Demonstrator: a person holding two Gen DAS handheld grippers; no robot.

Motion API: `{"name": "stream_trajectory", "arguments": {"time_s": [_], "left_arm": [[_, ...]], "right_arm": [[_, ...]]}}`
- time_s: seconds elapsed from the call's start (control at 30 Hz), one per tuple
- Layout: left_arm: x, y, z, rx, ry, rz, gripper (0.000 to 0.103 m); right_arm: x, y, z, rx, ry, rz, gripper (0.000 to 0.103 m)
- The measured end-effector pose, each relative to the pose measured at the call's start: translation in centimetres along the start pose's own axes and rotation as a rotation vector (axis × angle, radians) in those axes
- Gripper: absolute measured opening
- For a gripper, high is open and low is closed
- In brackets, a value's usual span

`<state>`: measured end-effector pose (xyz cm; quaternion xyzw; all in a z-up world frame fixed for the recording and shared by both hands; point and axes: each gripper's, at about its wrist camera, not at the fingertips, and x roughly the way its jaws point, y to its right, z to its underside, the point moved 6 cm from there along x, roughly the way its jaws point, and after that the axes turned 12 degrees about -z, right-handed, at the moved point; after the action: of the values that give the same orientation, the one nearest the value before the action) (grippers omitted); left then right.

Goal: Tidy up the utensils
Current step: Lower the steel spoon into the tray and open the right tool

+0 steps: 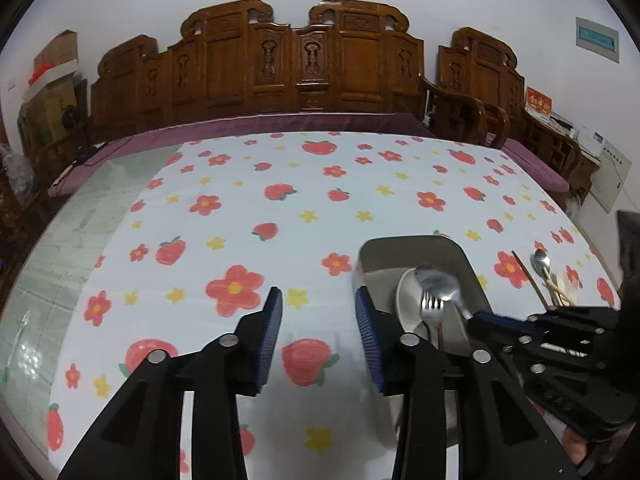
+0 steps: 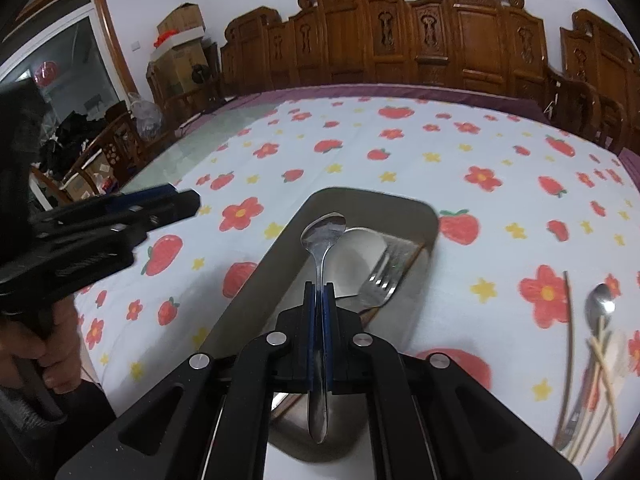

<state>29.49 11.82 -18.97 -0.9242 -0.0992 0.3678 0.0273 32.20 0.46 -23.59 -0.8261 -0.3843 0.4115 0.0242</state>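
Note:
A grey tray (image 2: 360,197) lies on the flowered tablecloth and holds a white ceramic spoon (image 2: 360,250) and a steel fork (image 2: 384,276). My right gripper (image 2: 319,292) is shut on the handle of a metal spoon (image 2: 324,228), whose bowl points forward above the tray. In the left wrist view the tray (image 1: 412,246), the held metal spoon (image 1: 440,280) and the fork (image 1: 432,308) appear at the right, with the right gripper (image 1: 480,320) beside them. My left gripper (image 1: 319,300) is open over bare cloth left of the tray, with nothing between its fingers.
Loose utensils lie on the cloth right of the tray: a metal spoon (image 2: 600,304), dark chopsticks (image 2: 570,320) and pale sticks (image 2: 608,364). A carved wooden bench (image 1: 256,68) with a purple cushion runs behind the table. A person's hand (image 2: 56,344) holds the left gripper (image 2: 176,204).

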Motion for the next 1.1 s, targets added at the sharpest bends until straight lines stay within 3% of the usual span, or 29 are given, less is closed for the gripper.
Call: {"name": "stream_trajectory", "arguments": {"time_s": [0.17,0.4,0.5,0.6,0.77,0.83,1.1], "left_arm": [[0.1,-0.8,-0.1,-0.020,-0.003,-0.007,0.047],[0.4,-1.3,0.0,-0.036,-0.016,-0.019,0.048],[0.2,-1.3,-0.1,-0.037,-0.004,-0.027,0.070],[-0.1,-1.1,-0.2,-0.038,0.007,-0.024,0.070],[-0.6,-0.2,-0.3,-0.039,0.019,0.003,0.074],[-1.0,0.6,-0.4,-0.035,0.028,0.020,0.087],[-2.7,6.3,0.2,0.025,0.049,0.100,0.088]], "right_arm": [[2.3,0.1,0.2,0.018,-0.037,0.001,0.005],[3.5,0.1,0.4,0.034,-0.051,-0.009,0.005],[3.4,0.1,0.5,0.035,-0.045,-0.026,0.007],[2.8,0.0,0.4,0.025,-0.032,-0.041,0.007],[-1.3,0.5,0.5,-0.029,0.014,-0.015,0.007],[-3.5,1.2,0.7,-0.043,0.033,0.010,0.007],[-12.0,7.0,2.7,-0.064,0.068,0.175,0.007]]}}
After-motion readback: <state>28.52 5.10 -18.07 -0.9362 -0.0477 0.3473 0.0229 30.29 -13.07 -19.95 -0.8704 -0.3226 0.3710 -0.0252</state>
